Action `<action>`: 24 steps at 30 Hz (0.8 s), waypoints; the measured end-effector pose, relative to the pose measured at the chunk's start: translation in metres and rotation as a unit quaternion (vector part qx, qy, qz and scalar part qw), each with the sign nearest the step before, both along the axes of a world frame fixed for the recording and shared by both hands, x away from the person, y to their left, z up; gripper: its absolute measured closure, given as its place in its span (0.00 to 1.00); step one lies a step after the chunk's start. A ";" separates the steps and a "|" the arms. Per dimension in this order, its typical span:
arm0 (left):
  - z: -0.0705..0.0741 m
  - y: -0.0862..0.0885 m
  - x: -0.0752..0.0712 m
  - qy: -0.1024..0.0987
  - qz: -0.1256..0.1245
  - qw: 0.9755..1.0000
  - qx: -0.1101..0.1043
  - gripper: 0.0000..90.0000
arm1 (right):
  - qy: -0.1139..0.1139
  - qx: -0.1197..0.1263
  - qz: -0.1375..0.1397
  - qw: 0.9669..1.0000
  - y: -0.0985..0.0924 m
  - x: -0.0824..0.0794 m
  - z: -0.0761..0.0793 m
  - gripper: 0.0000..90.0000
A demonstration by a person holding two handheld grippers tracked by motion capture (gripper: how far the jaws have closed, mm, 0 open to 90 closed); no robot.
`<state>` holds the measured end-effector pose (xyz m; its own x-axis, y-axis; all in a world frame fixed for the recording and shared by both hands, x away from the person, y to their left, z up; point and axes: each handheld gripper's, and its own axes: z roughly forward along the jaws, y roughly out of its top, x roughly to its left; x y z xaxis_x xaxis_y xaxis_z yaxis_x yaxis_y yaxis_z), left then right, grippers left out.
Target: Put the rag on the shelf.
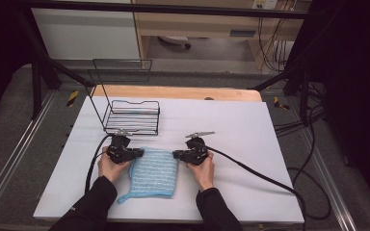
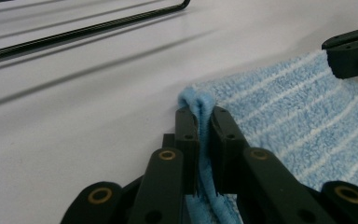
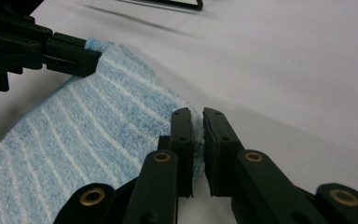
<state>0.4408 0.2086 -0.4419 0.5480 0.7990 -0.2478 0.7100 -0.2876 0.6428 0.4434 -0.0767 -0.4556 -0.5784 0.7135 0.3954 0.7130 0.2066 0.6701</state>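
A light blue striped towel (image 1: 154, 171) lies flat on the white table top (image 1: 241, 130), between the person's two hands. My left gripper (image 1: 139, 153) is at the towel's far left corner. In the left gripper view its jaws (image 2: 204, 109) are shut on the towel's folded edge (image 2: 298, 112). My right gripper (image 1: 176, 154) is at the far right corner. In the right gripper view its jaws (image 3: 196, 114) stand close together, pinching the rim of the towel (image 3: 74, 135). Each gripper view also shows the other gripper on the opposite corner.
A black wire rack (image 1: 132, 115) stands just behind the left gripper, its tall back leaning away. A thick black cable (image 1: 260, 175) runs from the right gripper across the table to the right edge. A wooden strip (image 1: 173, 91) borders the far side.
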 end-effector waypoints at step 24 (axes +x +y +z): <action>0.035 0.014 -0.042 -0.086 0.007 0.995 -0.049 0.93 | -0.085 0.044 0.008 0.995 -0.005 -0.031 0.038 0.94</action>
